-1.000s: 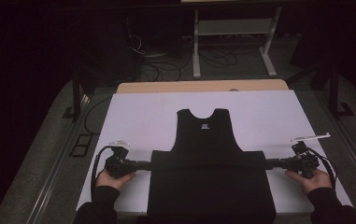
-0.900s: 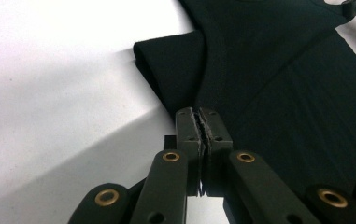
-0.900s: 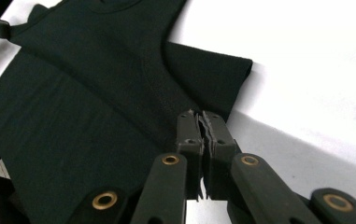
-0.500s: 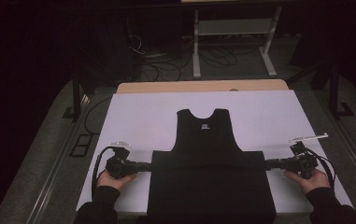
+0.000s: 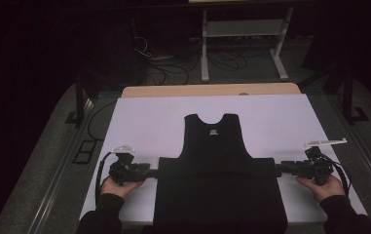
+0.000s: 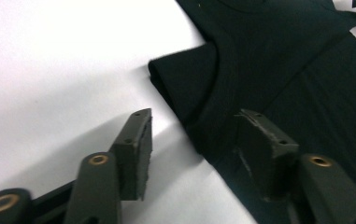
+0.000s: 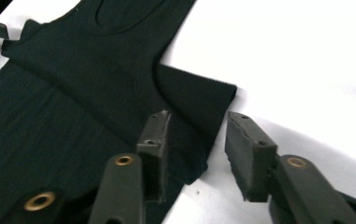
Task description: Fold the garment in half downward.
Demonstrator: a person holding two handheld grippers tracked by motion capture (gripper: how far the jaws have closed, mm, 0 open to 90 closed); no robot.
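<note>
Now both grippers, left [image 5: 150, 171] & right [image 5: 283, 169], level, just opened off shirt [image 5: 215, 190].

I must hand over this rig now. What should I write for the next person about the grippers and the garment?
Left gripper: jaws have just been opening, pads off the cloth, at the left sleeve fold.
Right gripper: the same, at the right sleeve fold.
Black cotton T-shirt: flat on the white table cover, collar away from the person.
Done: both short sleeves lie folded in.
Left, probably: fold the body.
</note>
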